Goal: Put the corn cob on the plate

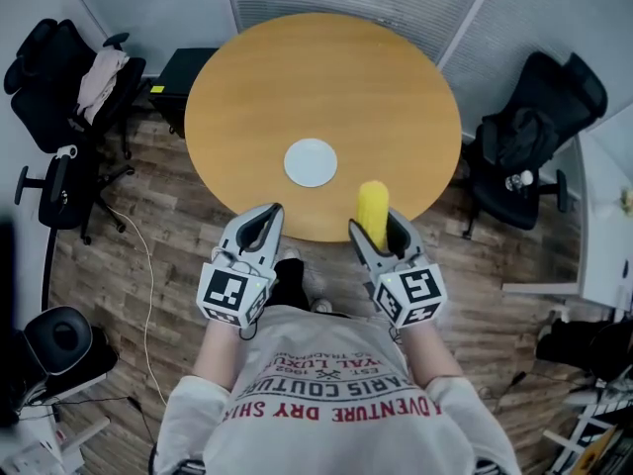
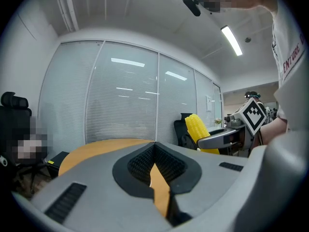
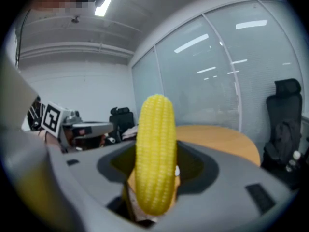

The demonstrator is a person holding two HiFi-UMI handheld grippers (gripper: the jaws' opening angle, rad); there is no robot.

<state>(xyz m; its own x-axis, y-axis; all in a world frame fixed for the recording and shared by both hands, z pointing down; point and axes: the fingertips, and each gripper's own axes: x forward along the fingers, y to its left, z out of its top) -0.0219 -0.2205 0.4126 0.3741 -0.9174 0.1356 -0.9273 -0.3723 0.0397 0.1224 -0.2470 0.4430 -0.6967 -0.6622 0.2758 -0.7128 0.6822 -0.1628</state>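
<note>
Right hand-held gripper [image 1: 376, 231] pinches yellow corn cob [image 1: 372, 206] near round white plate [image 1: 311, 162]; left hand-held gripper [image 1: 265, 216] pressed together.

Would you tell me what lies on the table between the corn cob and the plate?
Nothing: the head view shows only bare tabletop between the corn cob, held in the right gripper, and the plate.

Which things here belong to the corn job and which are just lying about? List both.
Job: corn cob, clamped in the right gripper; white plate on the round table.

Lying about: left gripper, shut, empty; left office chair; right office chair.
</note>
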